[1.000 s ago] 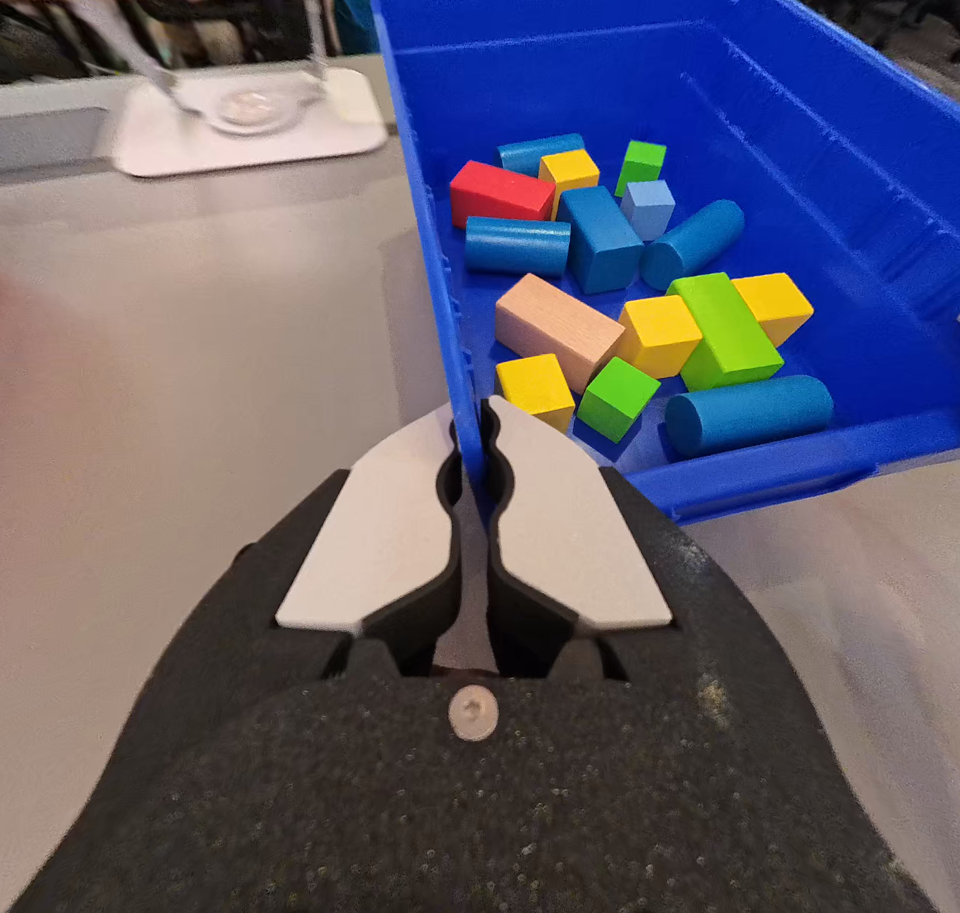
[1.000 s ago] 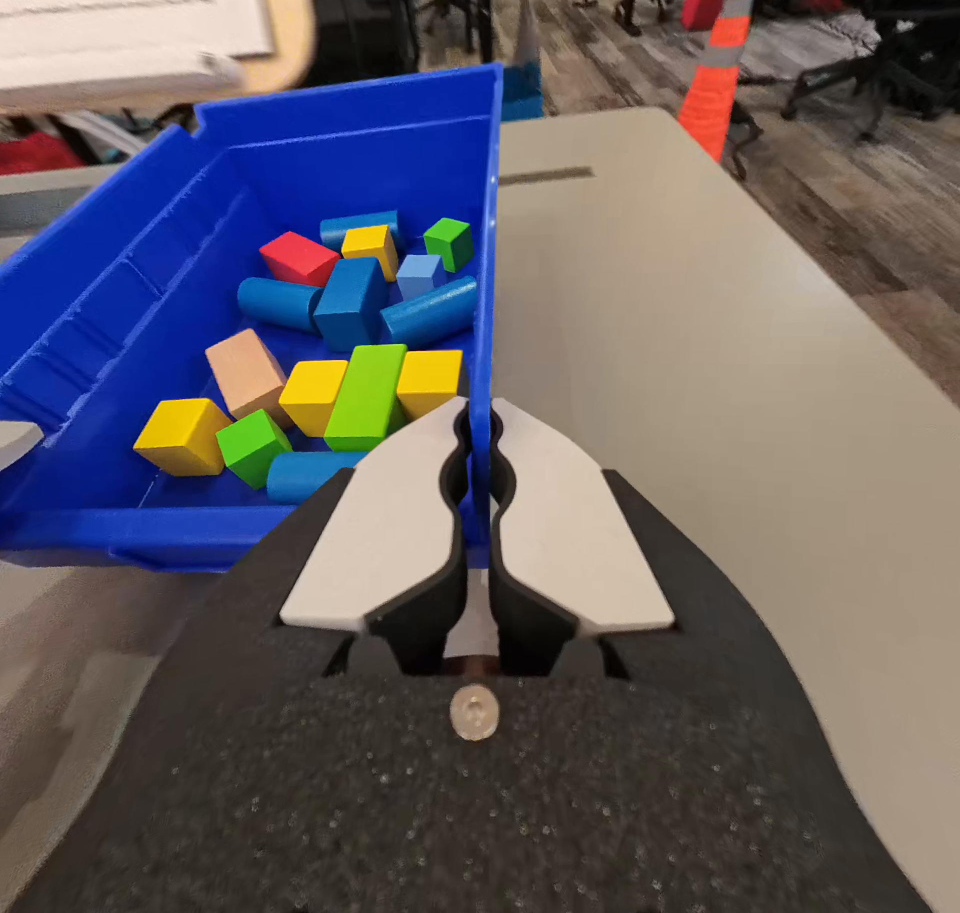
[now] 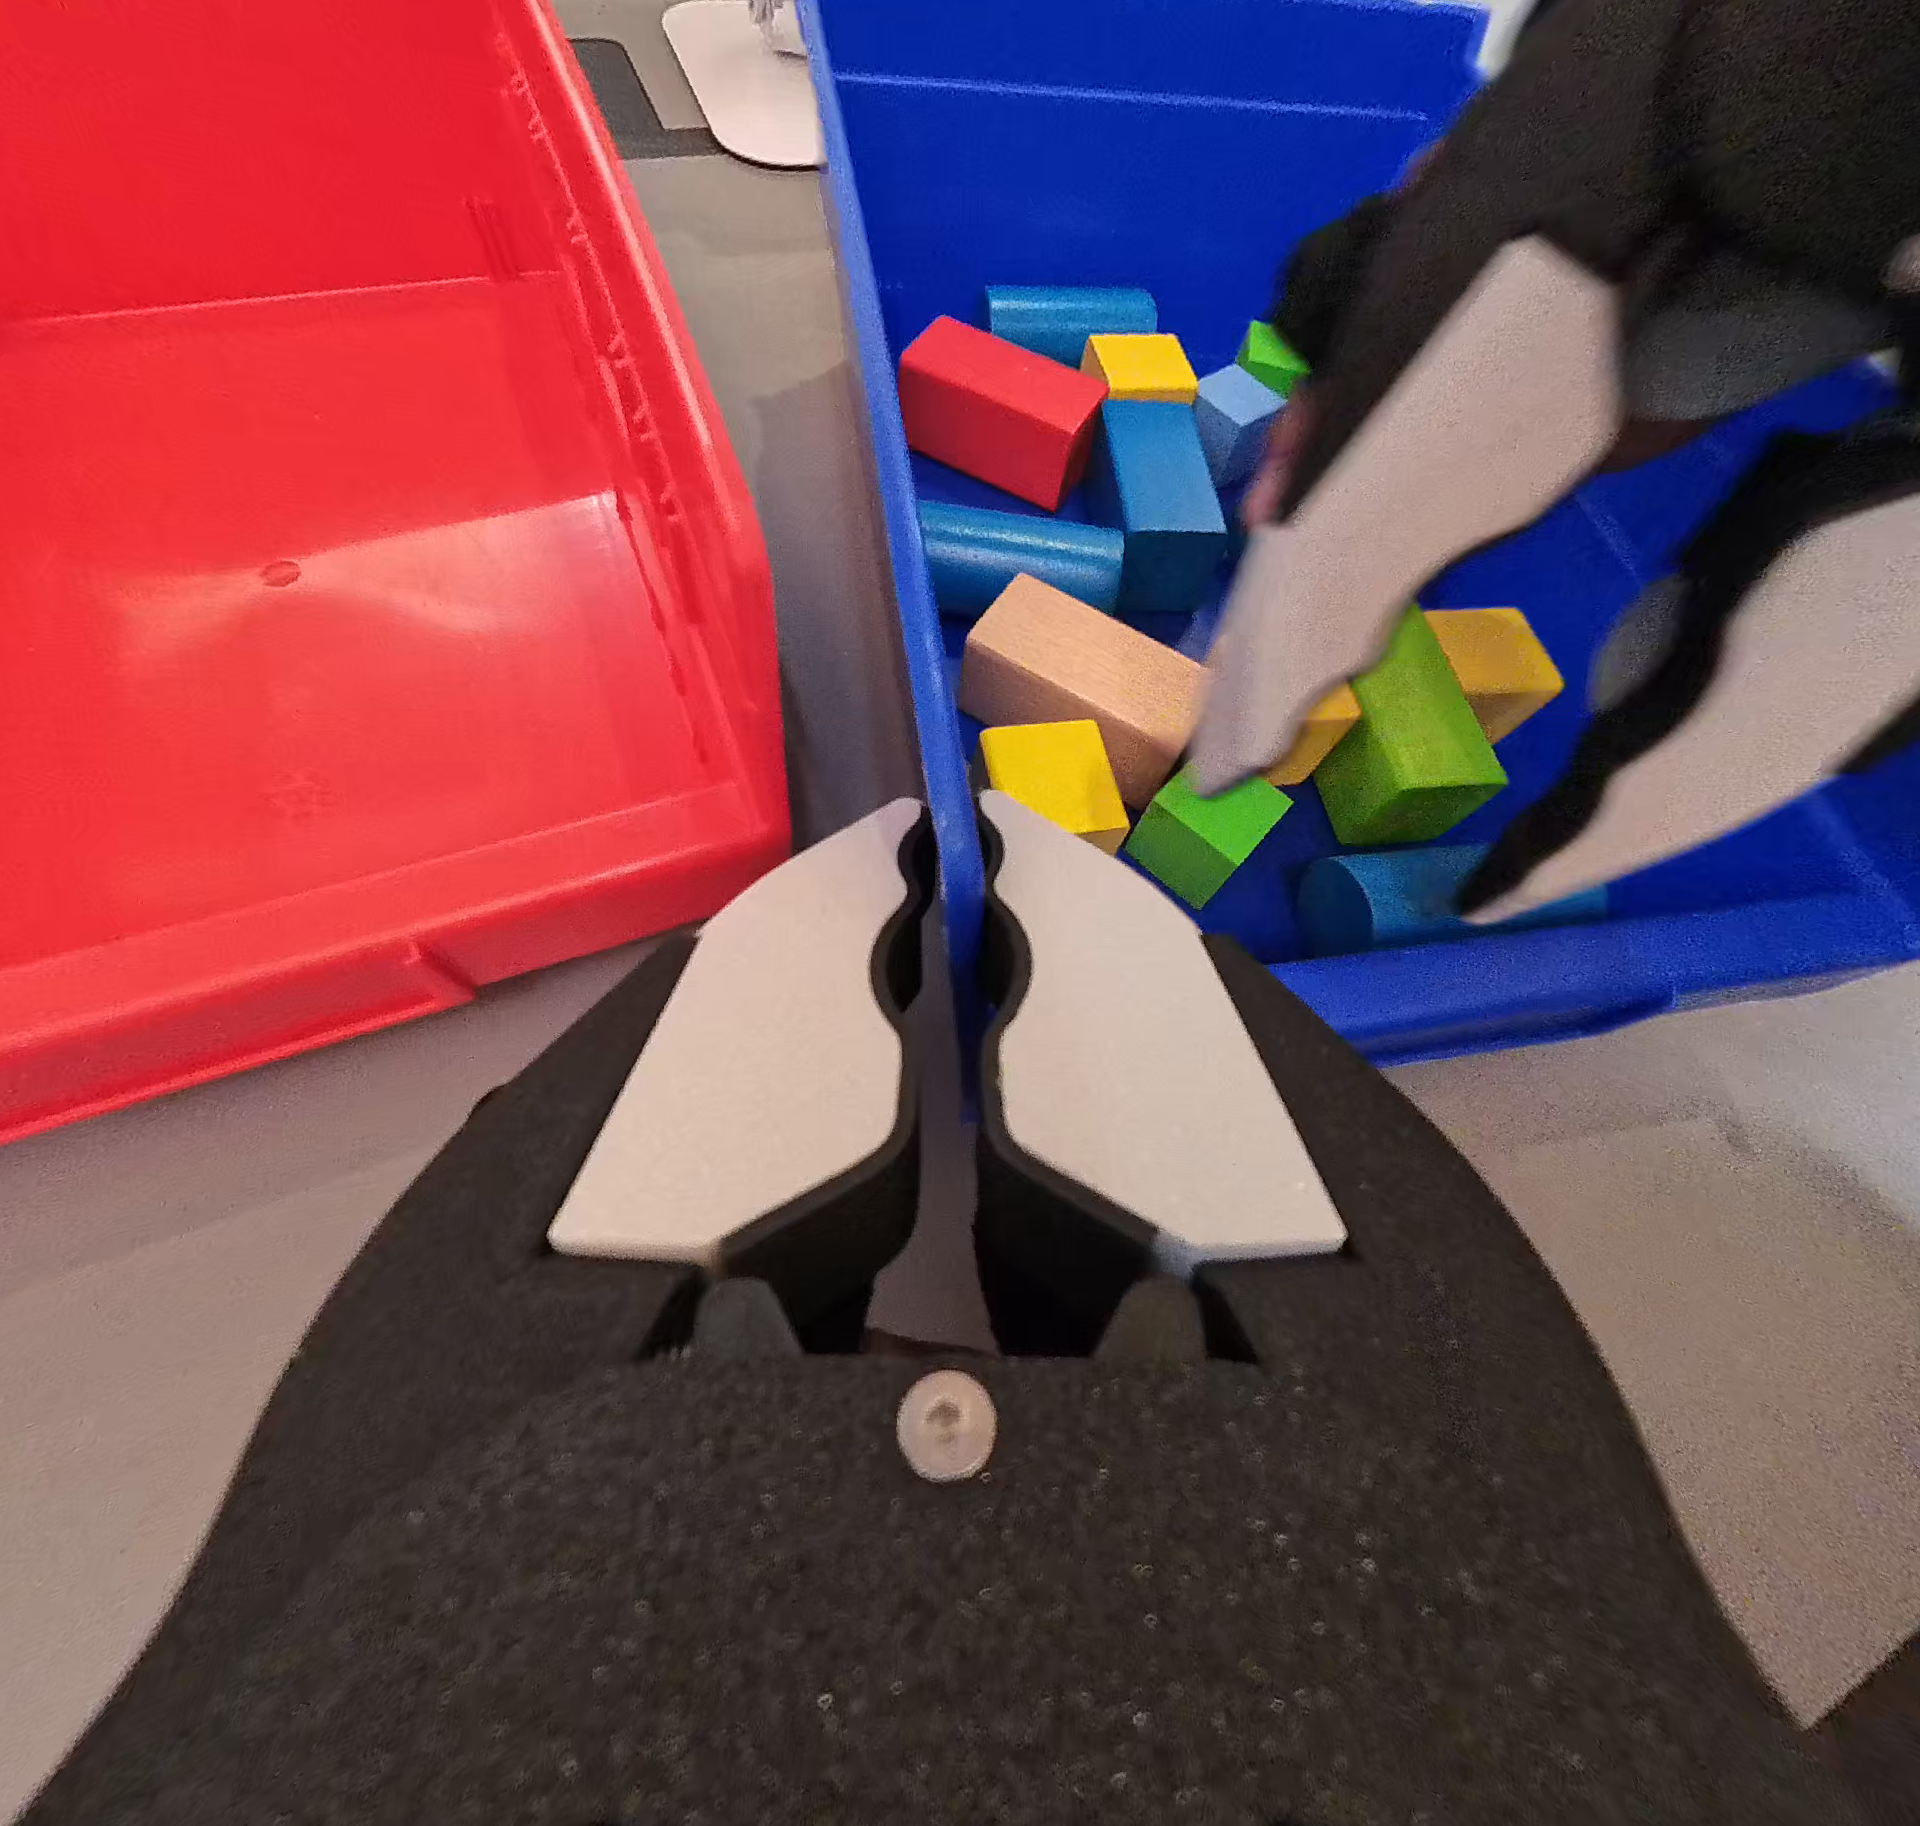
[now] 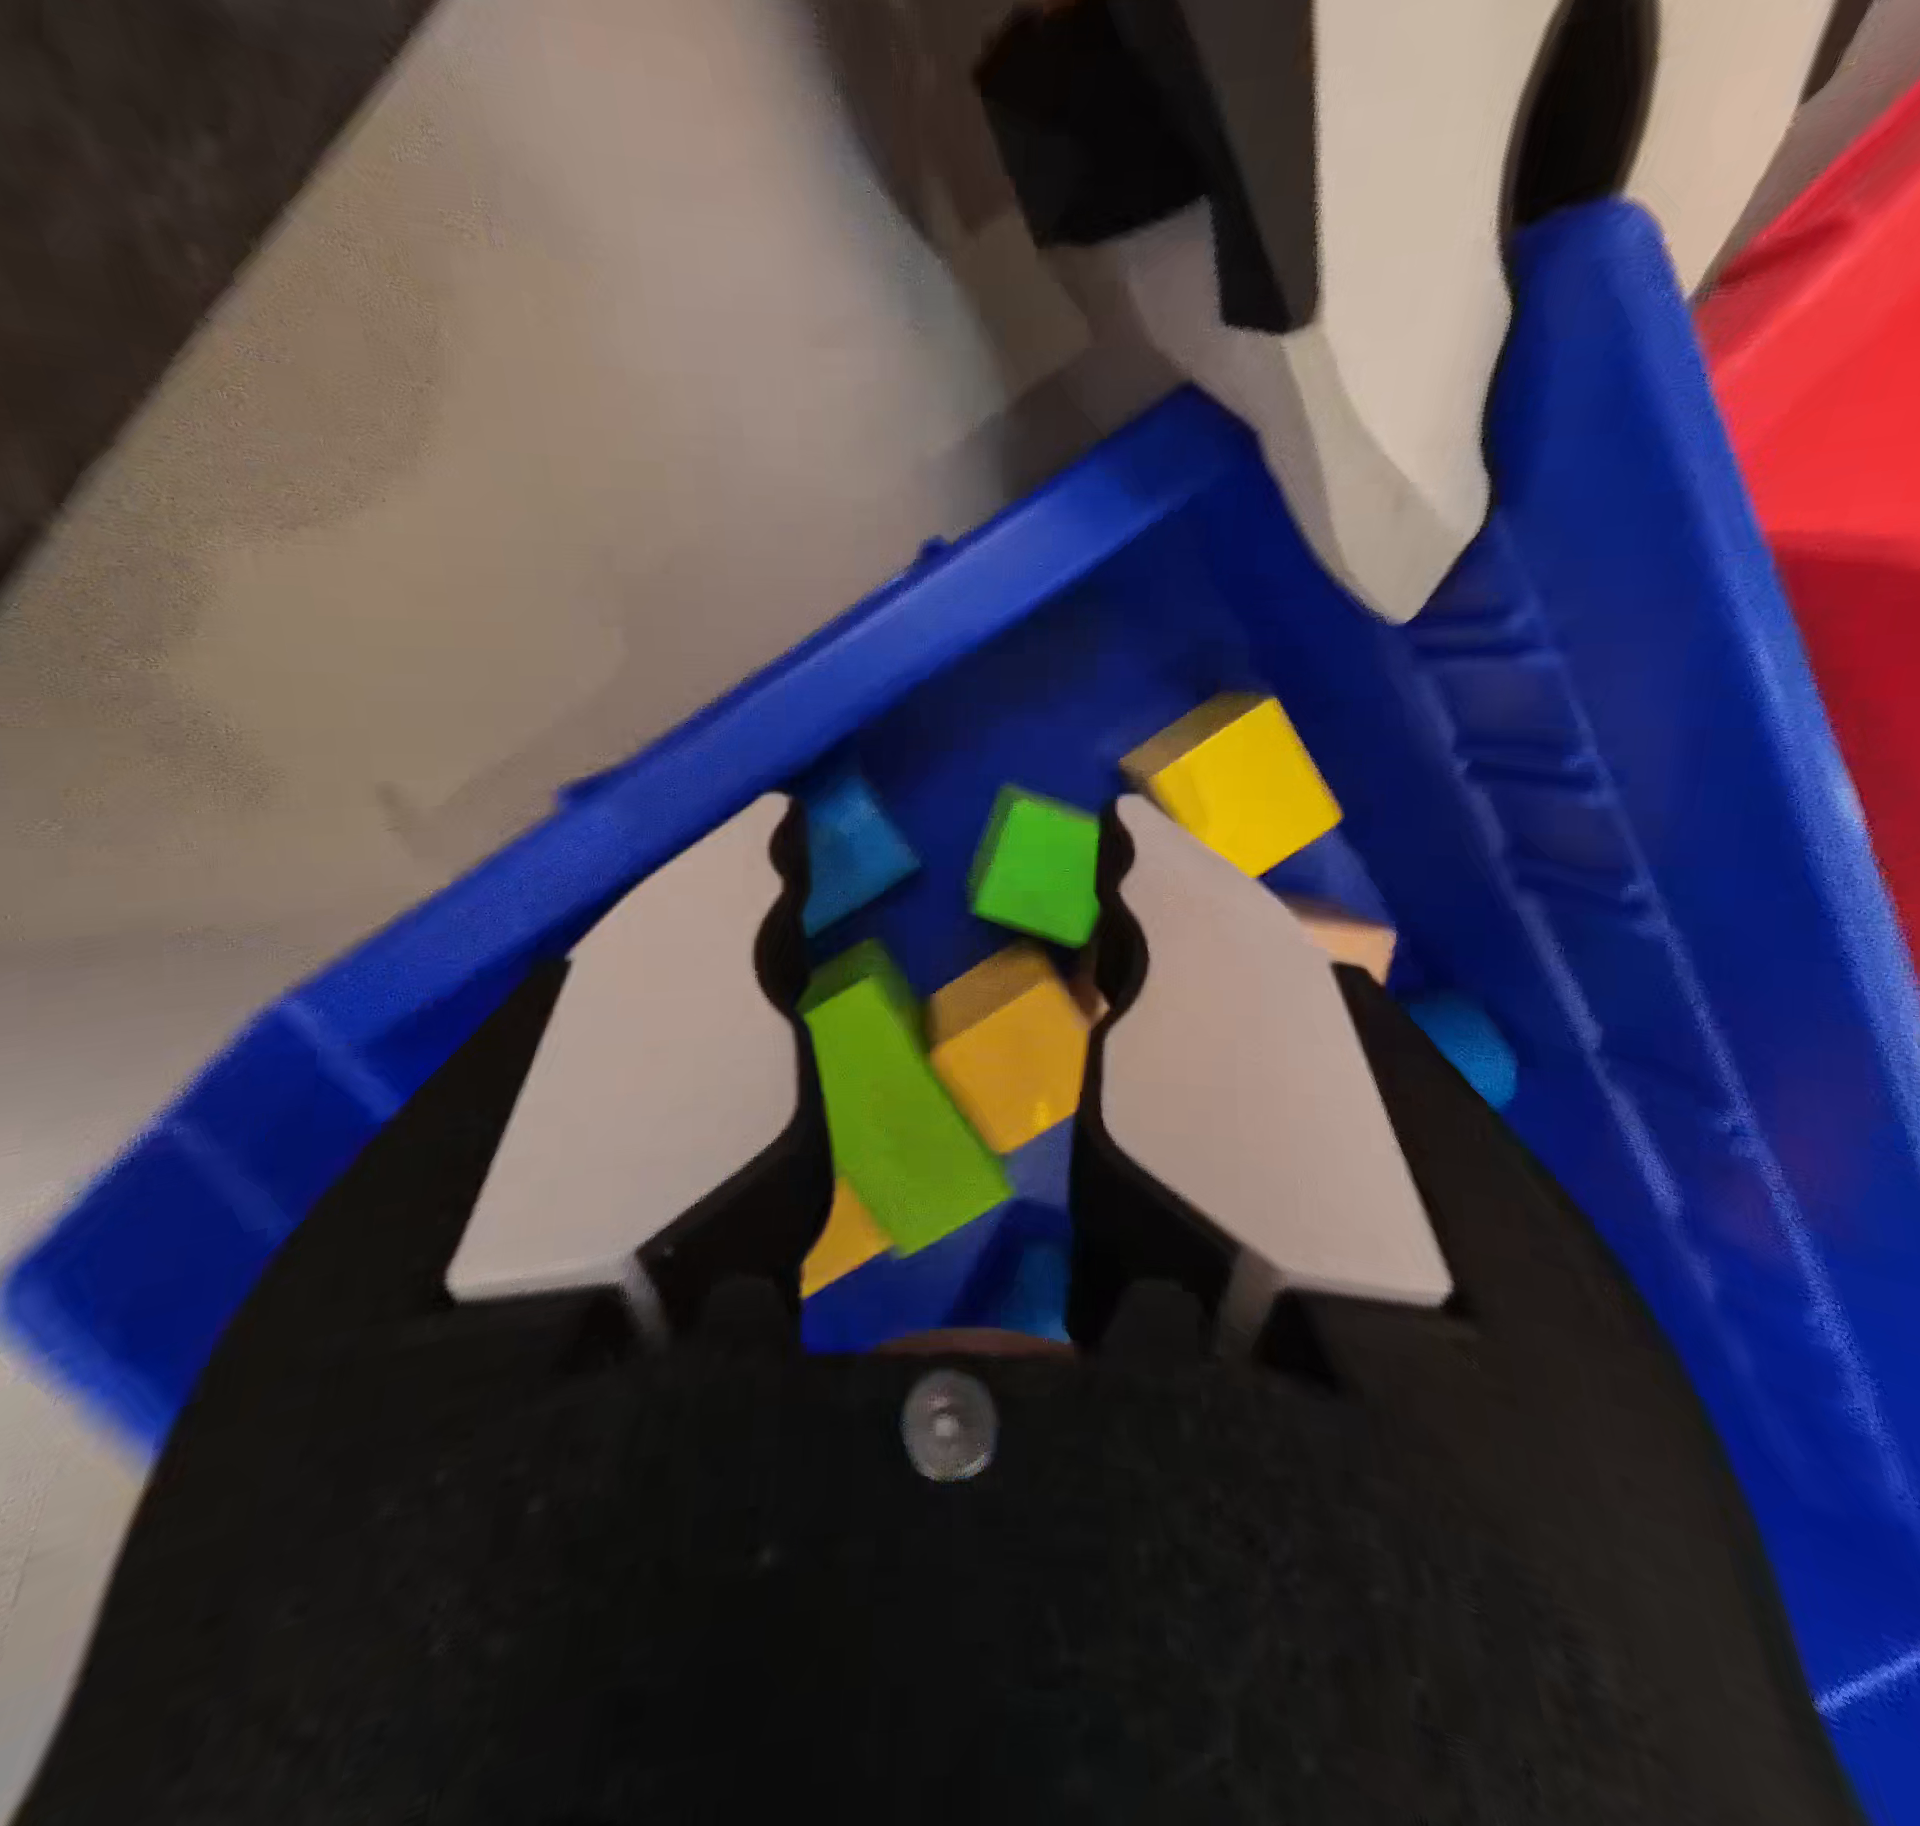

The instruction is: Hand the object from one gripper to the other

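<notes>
The grey surface [image 3: 1662,1309] is carrying two plastic bins side by side. The red bin [image 3: 343,488] is sitting on the left in the left wrist view, showing nothing inside, and is appearing as a red corner at the right edge of the right wrist view. The blue bin [image 3: 1122,166] is standing just beside it with a narrow strip of surface between them, and it is holding a heap of wooden blocks.

The left gripper [image 3: 951,820] is clenching the blue bin's near side wall, one finger outside and one inside, close to the bin's front corner. The right gripper [image 4: 951,820] is hanging over the blue bin with its jaws spread apart and nothing between them, pointing down at the blocks; in the left wrist view it is reaching in from the upper right, blurred.

Among the blocks, a long green block [image 4: 899,1122] is lying in the gap between the right gripper's fingers, with a yellow cube [image 4: 1013,1044] touching its side. A small green cube [image 4: 1039,867] is lying just past the fingertips, and another yellow cube [image 4: 1236,789] is resting near the bin's corner. A red block [image 3: 992,410], a plain wooden block [image 3: 1081,680] and several blue cylinders are lying farther back.
</notes>
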A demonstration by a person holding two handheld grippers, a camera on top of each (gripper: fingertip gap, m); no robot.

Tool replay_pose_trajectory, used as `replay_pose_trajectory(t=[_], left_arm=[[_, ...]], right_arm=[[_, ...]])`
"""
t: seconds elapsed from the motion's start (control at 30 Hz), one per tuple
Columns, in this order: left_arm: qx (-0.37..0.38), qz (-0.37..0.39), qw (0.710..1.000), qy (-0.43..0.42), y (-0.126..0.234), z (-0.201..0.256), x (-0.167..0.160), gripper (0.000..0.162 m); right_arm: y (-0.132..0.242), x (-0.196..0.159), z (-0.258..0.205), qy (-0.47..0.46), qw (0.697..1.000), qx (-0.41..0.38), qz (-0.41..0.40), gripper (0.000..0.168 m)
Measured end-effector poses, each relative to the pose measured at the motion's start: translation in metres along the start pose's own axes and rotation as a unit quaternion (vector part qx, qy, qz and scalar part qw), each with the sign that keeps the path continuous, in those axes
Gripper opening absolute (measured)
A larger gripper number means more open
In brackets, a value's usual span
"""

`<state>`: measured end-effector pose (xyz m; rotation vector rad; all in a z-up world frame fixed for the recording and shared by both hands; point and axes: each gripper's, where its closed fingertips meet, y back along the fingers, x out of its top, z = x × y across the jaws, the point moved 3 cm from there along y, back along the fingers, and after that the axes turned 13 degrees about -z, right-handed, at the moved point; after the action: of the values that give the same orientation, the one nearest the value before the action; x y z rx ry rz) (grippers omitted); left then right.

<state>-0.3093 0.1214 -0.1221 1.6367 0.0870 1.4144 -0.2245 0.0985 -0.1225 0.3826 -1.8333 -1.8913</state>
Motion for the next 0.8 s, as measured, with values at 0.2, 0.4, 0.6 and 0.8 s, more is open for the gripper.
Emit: replay_pose_trajectory(t=[0.2, 0.4, 0.6, 0.8], left_arm=[[-0.004, 0.003, 1.000, 0.000, 0.000, -0.001, 0.000, 0.005], [0.015, 0.006, 1.000, 0.010, 0.000, -0.002, 0.000, 0.004], [0.021, 0.005, 1.000, 0.009, 0.000, -0.002, 0.000, 0.004], [0.011, 0.008, 1.000, 0.026, -0.001, -0.002, 0.000, 0.004]], right_arm=[[-0.034, 0.010, 0.020, 0.048, 0.995, 0.083, 0.031, 0.056], [-0.028, -0.079, 0.028, 0.074, 0.988, 0.026, -0.137, 0.027], [0.033, -0.146, 0.052, -0.013, 0.970, -0.021, -0.244, 0.057], [0.000, -0.185, 0.053, 0.012, 0.922, 0.003, -0.388, 0.057]])
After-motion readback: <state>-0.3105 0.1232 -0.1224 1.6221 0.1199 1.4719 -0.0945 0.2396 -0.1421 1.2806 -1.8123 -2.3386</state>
